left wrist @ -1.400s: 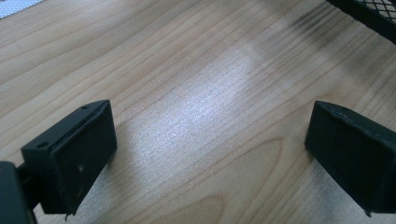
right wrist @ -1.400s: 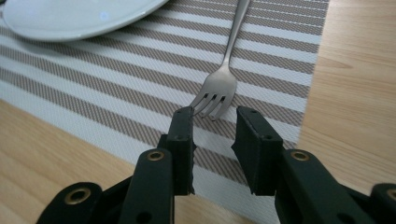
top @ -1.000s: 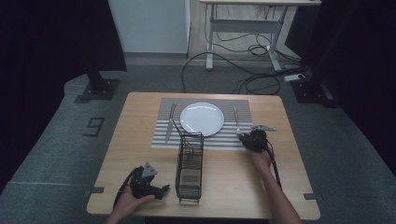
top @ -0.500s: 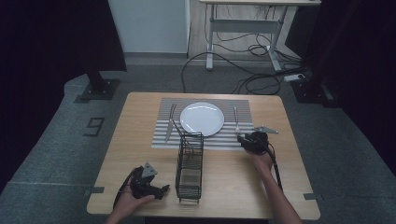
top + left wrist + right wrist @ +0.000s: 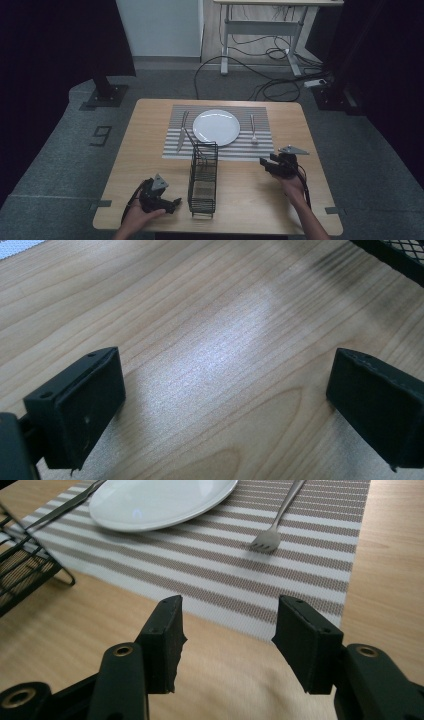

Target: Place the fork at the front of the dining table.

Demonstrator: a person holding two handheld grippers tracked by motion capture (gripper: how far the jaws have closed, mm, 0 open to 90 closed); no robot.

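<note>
Dark room, wooden table (image 5: pixel 150 125). At lower left our left gripper (image 5: pixel 161 199) rests wide open, empty. Centre: the rack (image 5: pixel 203 176), knife (image 5: pixel 182 131) and plate (image 5: pixel 216 127) are laid. Right of it the fork (image 5: pixel 254 129) lies placed; our right gripper (image 5: pixel 274 167), jaws just opening, holds nothing. Setting looks nearly done.

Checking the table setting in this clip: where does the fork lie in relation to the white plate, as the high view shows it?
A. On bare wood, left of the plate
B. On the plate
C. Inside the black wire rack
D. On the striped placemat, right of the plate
D: the fork lies on the striped placemat just right of the white plate, tines toward the person, apart from the plate's rim.
</note>
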